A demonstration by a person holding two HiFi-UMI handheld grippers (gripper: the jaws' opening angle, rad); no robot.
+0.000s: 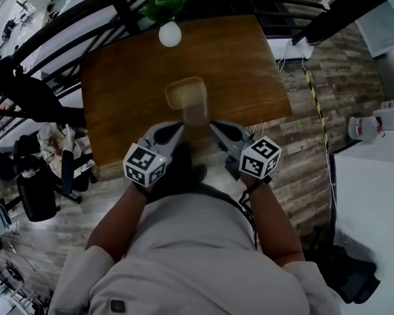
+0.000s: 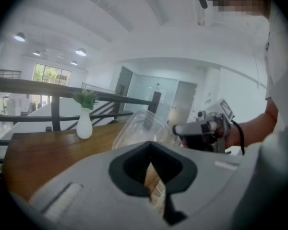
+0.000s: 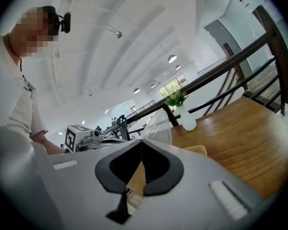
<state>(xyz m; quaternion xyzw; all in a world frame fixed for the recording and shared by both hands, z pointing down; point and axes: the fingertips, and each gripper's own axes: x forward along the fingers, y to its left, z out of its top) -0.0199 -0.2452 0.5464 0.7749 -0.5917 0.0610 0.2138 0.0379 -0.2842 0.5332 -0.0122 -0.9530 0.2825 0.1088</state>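
A clear plastic box [image 1: 186, 93] sits on the wooden table [image 1: 118, 90] near its front edge. Its see-through lid [image 1: 196, 114] hangs open toward me. My left gripper [image 1: 181, 126] and right gripper [image 1: 211, 125] meet at that lid from either side, each shut on its edge. In the left gripper view the clear lid [image 2: 143, 127] rises just past the shut jaws of the left gripper [image 2: 151, 145], with the right gripper [image 2: 201, 128] opposite. In the right gripper view the lid [image 3: 156, 124] stands above the right gripper [image 3: 141, 142], and the box's tan base [image 3: 198, 150] lies beyond.
A white vase [image 1: 170, 34] with a green plant stands at the table's far edge. A dark railing [image 1: 105, 5] runs behind the table. An office chair [image 1: 36, 189] stands on the wood floor to the left. A white counter [image 1: 374, 195] is on the right.
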